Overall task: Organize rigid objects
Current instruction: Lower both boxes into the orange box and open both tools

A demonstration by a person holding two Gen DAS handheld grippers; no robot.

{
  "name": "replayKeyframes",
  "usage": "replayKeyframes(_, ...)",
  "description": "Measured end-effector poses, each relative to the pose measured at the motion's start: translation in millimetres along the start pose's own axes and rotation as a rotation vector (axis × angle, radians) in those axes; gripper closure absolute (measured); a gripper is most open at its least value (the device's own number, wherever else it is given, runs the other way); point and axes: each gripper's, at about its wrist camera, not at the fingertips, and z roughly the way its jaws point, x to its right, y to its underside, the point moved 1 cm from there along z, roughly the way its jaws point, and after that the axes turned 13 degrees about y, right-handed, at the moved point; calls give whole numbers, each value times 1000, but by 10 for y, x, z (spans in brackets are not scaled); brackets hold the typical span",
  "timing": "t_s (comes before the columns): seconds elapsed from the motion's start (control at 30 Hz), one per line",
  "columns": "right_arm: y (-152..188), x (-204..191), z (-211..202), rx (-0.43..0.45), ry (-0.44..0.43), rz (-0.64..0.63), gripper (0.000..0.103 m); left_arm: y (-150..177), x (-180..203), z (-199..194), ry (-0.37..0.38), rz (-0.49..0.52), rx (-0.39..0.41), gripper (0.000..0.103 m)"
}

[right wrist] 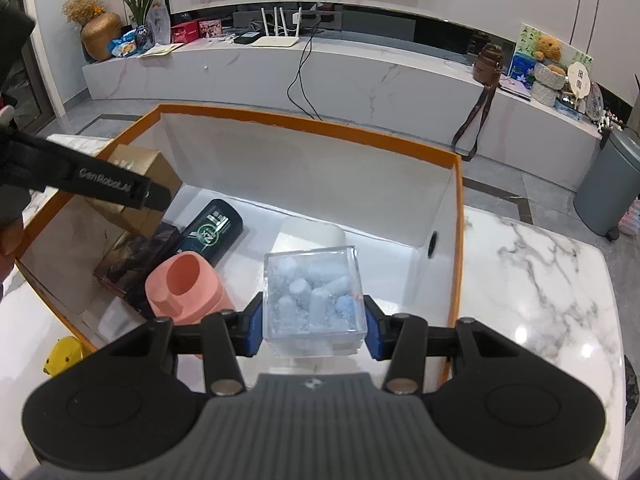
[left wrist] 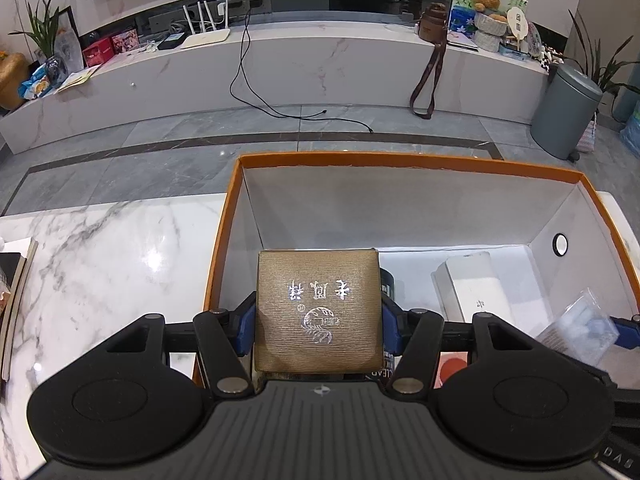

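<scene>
The left gripper (left wrist: pixel 318 314) clamps a gold box (left wrist: pixel 318 304) above the near left corner of the orange-rimmed bin (left wrist: pixel 400 159). The right gripper (right wrist: pixel 314 330) grips a clear cube (right wrist: pixel 314 296) of pale blue pieces over the bin's near edge, beside a pink cup (right wrist: pixel 186 286) and dark bottle (right wrist: pixel 212 230) inside.

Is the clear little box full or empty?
Full. The clear box, gripped by the right gripper, is packed with pale blue and white lumps up to near its top.
</scene>
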Motion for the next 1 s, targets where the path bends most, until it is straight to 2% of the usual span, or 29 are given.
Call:
replayKeyframes(0.33,-52,-56,29,5,-6,6,56,-30,-18,37,-9,-4,1,36)
replayKeyframes(0.5,-77,-47,39,13,7,13,55,-60,-32,5,-39,-11,22,31)
replayKeyframes(0.67,-87,-51,36,18,7,12,54,-74,-65,-17,-3,-34,27,31)
replayKeyframes(1.0,-128,12,-16,34,18,19,51,-76,-58,-100,-13,-18,29,31)
